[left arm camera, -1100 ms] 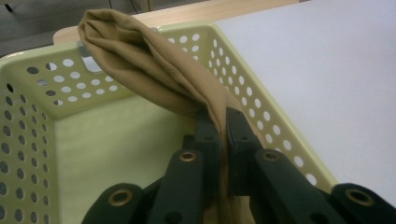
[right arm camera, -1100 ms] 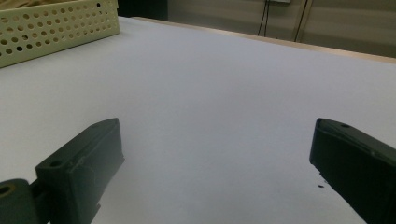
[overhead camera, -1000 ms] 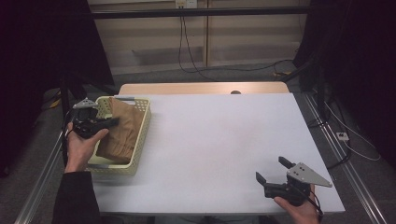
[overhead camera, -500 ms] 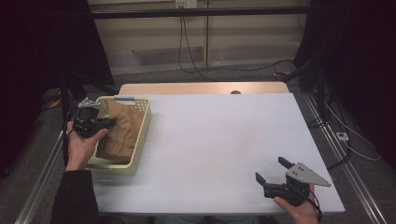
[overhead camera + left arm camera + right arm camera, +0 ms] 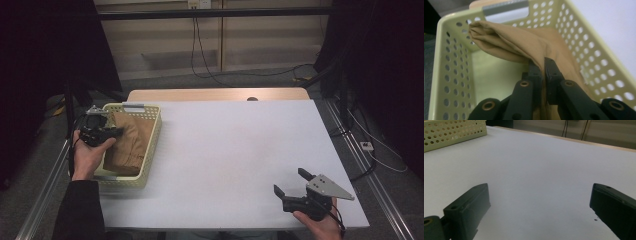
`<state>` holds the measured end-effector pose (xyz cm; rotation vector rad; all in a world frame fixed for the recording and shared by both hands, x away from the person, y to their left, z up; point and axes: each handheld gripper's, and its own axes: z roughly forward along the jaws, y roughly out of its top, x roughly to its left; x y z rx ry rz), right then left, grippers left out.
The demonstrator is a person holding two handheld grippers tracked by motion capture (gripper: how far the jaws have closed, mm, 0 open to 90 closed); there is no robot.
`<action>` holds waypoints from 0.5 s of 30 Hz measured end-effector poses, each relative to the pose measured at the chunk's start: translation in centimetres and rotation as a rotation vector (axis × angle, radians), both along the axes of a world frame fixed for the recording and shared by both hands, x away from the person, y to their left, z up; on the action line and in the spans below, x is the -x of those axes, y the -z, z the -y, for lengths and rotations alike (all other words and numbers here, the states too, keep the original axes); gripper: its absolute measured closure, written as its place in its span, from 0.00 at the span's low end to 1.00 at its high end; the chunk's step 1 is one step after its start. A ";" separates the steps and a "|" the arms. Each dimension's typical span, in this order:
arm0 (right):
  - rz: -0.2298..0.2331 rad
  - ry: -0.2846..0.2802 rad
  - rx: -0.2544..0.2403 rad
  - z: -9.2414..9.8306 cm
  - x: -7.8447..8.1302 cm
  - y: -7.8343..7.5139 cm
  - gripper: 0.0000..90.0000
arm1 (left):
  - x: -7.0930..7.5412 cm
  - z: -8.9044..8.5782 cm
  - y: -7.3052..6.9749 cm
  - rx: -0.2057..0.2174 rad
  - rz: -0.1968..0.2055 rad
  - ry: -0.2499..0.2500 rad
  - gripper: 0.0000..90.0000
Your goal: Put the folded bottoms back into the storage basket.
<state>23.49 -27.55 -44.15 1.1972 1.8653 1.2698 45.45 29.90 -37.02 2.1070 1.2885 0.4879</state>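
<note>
Your left claw [image 5: 540,67] has its jaws pressed together on a fold of the tan cloth [image 5: 524,45], which still lies inside the pale yellow perforated basket [image 5: 441,62] at the left edge of the desk [image 5: 235,145]. In the left gripper view the pinched fold stands up between the jaws while the rest of the cloth sags toward the basket's far wall under the grey handle [image 5: 505,3]. So the grasp looks made, but the cloth is not yet out: lifting it clear of the rim and bringing it onto the open white desk seem to be what is left for you.

Your right claw [image 5: 292,184] hovers spread wide near the front right corner of the desk, holding nothing, with bare surface between its jaws in the right gripper view.

Compared with a second ago, your left hand [image 5: 90,150] has drawn back slightly toward the basket's outer left wall, and the cloth looks a little more bunched under it. Your right claw has stayed where it was.
</note>
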 end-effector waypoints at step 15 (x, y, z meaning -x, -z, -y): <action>-0.003 -0.003 0.007 -0.1 -0.1 0.0 0.03 | -0.2 -1.0 1.2 -0.032 -0.059 -0.043 0.93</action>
